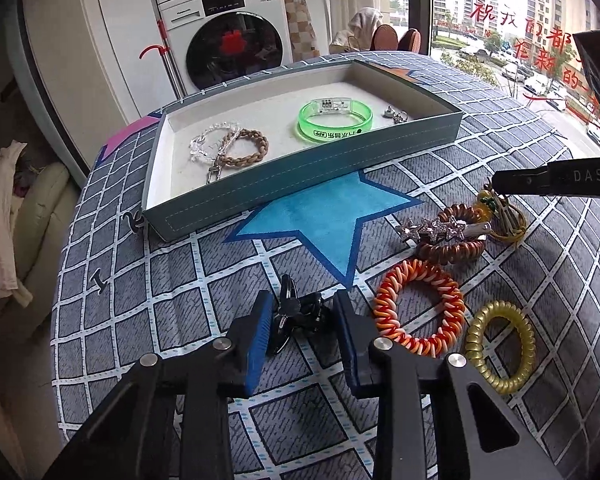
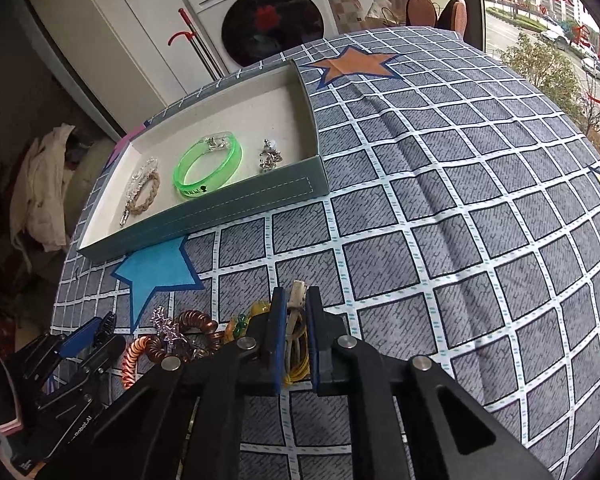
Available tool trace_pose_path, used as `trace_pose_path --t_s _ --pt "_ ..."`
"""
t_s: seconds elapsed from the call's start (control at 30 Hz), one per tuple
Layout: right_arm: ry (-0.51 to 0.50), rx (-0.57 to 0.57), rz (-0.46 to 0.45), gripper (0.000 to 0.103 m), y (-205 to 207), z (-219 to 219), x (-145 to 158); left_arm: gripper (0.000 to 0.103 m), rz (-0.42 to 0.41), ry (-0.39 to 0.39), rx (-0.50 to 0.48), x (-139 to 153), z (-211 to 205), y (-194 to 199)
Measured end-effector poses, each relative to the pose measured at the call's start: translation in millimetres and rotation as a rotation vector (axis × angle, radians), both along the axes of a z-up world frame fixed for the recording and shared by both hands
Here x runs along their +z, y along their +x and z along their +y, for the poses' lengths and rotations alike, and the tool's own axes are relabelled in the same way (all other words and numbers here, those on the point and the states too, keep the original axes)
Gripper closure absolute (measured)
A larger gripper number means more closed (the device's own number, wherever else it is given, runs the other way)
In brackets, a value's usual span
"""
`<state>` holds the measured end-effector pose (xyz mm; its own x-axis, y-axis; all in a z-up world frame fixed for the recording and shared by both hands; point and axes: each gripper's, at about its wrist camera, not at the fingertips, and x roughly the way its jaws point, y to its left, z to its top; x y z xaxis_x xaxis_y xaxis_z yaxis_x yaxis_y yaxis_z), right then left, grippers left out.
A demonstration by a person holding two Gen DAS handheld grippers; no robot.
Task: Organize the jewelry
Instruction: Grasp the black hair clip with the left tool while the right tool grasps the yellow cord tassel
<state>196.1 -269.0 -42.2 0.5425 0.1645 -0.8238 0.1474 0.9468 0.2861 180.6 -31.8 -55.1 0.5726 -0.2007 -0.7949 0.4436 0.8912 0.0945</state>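
Yellow cord bracelet point(image 2: 296, 364) — mostly pad-hidden

Daylight from window point(image 1: 500, 20) at upper right — outdoors near overexposed, washed pale. Bedspread point(image 2: 440, 200) evenly lit, shadows soft and short under tray point(image 1: 300, 168). Left side of room dim, clothes pile point(image 2: 44, 184) murky. Strong fisheye bending, black vignette at corners — centre sharp, far edges slightly soft. Faint glare on washing machine door point(image 1: 236, 48)
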Motion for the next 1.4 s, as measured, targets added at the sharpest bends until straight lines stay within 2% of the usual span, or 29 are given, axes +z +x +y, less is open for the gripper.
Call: trace_pose_path --t_s 0.2,0.27,0.37,0.57,0.7,0.73,0.77,0.8,0.83,0.87,0.97,1.0,1.03,1.1,1.17,1.3,1.4 --pt "-0.100 0.030 0.017 0.093 7.1 14.5 -1.0 0.055 0.002 -0.003 -0.005 0.2 0.0 0.2" --pt "-0.078 0.025 0.002 0.099 3.7 11.6 1.4 0.055 0.002 -0.005 -0.006 0.4 0.1 -0.1" --pt "0.013 0.003 -0.031 0.100 -3.5 -1.6 7.1 0.059 0.007 -0.036 -0.003 3.7 3.9 -0.1" --pt "0.103 -0.036 -0.048 0.100 -10.2 -23.7 15.9 0.059 0.012 -0.059 0.010 6.3 10.5 -0.5" --pt "0.072 -0.012 -0.037 0.098 -3.9 -21.6 17.6 0.059 0.015 -0.068 0.024 7.3 14.2 -0.4" --pt "0.065 -0.011 -0.022 0.095 -0.3 -20.5 15.4 0.059 0.016 -0.067 0.026 7.4 14.4 0.0" --pt "0.070 -0.014 -0.010 0.078 2.0 -20.3 13.0 0.059 0.015 -0.067 0.026 7.7 14.6 -0.5" --pt "0.079 -0.019 -0.002 0.051 4.7 -19.6 10.3 0.059 0.014 -0.067 0.026 8.4 15.0 -0.8" --pt "0.086 -0.019 -0.002 0.044 6.6 -18.0 8.2 0.059 0.012 -0.068 0.026 9.3 15.4 -1.6" --pt "0.078 -0.016 0.000 0.044 7.4 -15.4 6.4 0.059 0.009 -0.069 0.024 10.4 15.6 -2.3" --pt "0.018 -0.005 0.031 0.054 14.7 -3.0 -0.7 0.059 0.000 -0.070 0.021 13.6 16.4 -4.6" --pt "0.006 -0.001 0.043 0.064 16.3 0.0 -3.5 0.059 -0.001 -0.072 0.022 14.4 16.6 -4.9" --pt "-0.032 -0.002 0.037 0.067 16.6 3.5 -2.9 0.059 -0.002 -0.074 0.023 15.1 16.9 -5.1" --pt "-0.094 0.008 0.054 0.093 18.0 9.1 -3.5 0.059 -0.003 -0.079 0.024 16.4 17.8 -5.5" --pt "-0.074 0.003 0.054 0.094 16.5 5.8 -2.9 0.059 -0.004 -0.083 0.025 17.5 19.3 -6.0" --pt "0.063 -0.032 0.001 0.094 4.4 -14.5 5.2 0.059 -0.003 -0.104 0.034 21.3 24.9 -6.4" --pt "0.125 -0.050 -0.028 0.094 -3.1 -26.2 14.9 0.059 0.002 -0.127 0.044 24.8 30.2 -5.8"
